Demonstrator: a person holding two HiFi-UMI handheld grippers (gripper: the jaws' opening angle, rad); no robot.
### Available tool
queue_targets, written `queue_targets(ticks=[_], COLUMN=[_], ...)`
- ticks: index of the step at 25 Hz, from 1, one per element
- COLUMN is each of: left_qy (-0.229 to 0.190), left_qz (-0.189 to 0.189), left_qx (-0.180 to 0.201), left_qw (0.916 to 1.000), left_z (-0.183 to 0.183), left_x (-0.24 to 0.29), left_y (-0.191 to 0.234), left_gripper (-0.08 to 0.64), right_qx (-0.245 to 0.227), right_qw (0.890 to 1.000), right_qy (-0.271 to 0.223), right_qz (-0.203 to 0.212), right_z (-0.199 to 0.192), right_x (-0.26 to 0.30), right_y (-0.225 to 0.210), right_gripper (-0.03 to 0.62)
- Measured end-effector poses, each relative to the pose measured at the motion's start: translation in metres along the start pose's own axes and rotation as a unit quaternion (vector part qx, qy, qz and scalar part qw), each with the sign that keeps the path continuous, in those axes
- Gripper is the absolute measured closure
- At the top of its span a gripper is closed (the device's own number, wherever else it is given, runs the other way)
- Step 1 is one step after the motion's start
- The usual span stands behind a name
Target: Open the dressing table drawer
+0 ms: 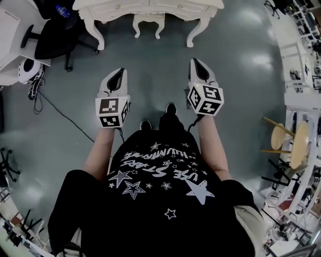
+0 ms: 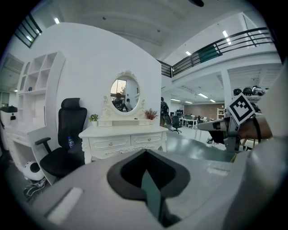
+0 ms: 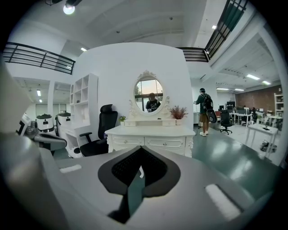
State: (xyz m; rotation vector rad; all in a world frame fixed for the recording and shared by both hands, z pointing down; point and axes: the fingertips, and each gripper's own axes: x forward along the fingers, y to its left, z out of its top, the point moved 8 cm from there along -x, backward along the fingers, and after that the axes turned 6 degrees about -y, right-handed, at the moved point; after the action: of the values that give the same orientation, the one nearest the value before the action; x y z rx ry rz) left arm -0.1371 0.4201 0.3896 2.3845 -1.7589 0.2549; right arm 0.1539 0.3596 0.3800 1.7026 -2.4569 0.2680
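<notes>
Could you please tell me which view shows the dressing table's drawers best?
The right gripper view: both drawers face the camera, knobs visible. The left gripper view shows them obliquely. The head view shows only the table from above.

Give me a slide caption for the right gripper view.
Shut, empty right gripper faces a white dressing table with oval mirror, drawers closed, black office chair beside it.

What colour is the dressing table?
White; the dressing table shows best in the right gripper view.
</notes>
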Motion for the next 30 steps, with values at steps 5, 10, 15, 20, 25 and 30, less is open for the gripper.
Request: queue_targets(ticks=[5, 10, 15, 20, 25, 30], left_qy=[-0.011, -0.014, -0.011, 0.002, 0.005, 0.007], left_qz=[0.009, 0.008, 0.005, 0.014, 0.013, 0.025], left_qx=[0.005, 0.005, -0.002, 0.007, 0.013, 0.01], left_qw=[0.9999, 0.9999, 0.9999, 0.9999, 0.9998, 0.9996], left_z=[0.004, 0.011, 0.014, 0.024, 0.045, 0.07], left_x=[-0.005, 0.0, 0.031, 0.093, 0.172, 0.243], left_y=[0.014, 0.017, 0.021, 0.036, 0.046, 0.052], left_gripper=[0.56, 0.56, 0.56, 0.56, 0.56, 0.56], right_qx=[0.014, 0.012, 0.023, 0.04, 0.048, 0.053], right_qw=[1.0, 1.0, 0.999, 0.999, 0.998, 0.997], right_qy=[-0.01, 0.003, 0.009, 0.017, 0.02, 0.022], right_qz=[-0.005, 0.013, 0.02, 0.025, 0.032, 0.044], right_z=[0.004, 0.003, -0.001, 0.002, 0.016, 0.037], right_x=[0.01, 0.029, 0.067, 0.13, 0.204, 0.273], right_y=[0.003, 0.004, -0.011, -0.041, -0.078, -0.119], right_gripper=[0.56, 0.4, 0.336, 0.336, 0.336, 0.337])
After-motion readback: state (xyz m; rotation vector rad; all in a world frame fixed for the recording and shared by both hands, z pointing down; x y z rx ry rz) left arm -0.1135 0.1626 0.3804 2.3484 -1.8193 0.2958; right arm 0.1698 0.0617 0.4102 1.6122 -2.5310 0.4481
